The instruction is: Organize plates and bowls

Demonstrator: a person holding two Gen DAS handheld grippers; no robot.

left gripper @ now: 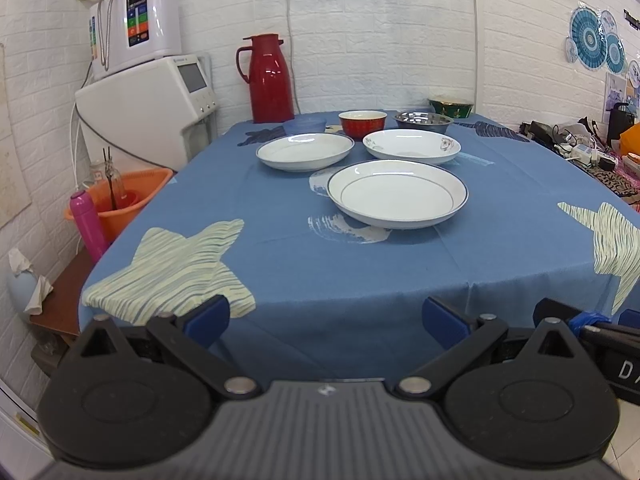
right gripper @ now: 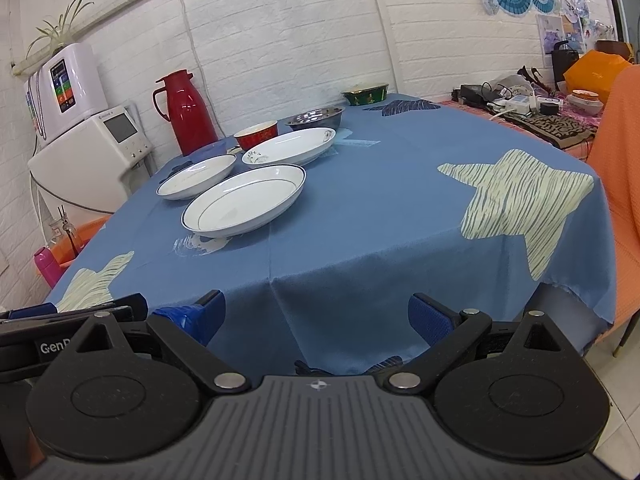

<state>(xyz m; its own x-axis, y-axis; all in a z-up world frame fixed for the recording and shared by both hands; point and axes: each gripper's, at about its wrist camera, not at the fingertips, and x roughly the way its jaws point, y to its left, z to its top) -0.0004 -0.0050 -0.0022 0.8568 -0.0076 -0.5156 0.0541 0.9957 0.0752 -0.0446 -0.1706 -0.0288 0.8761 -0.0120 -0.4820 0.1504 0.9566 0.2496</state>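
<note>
Both grippers hang at the near edge of the table, empty. On the left gripper point(left gripper: 326, 322) the blue pads point(left gripper: 208, 314) stand spread wide apart; the right gripper point(right gripper: 316, 316) is spread wide as well. Neither touches any dish. From the left gripper, the nearest white plate point(left gripper: 398, 194) lies at about 12 o'clock, well apart, on the blue tablecloth point(left gripper: 280, 240). Beyond it at 11 o'clock sits a second white plate point(left gripper: 305, 151), and at 1 o'clock a flowered plate point(left gripper: 412, 144). Behind these stand a blue bowl point(left gripper: 305, 124), a red bowl point(left gripper: 362, 122), a steel bowl point(left gripper: 423, 121) and a green bowl point(left gripper: 451, 105). From the right gripper, the plates lie toward 11 o'clock.
</note>
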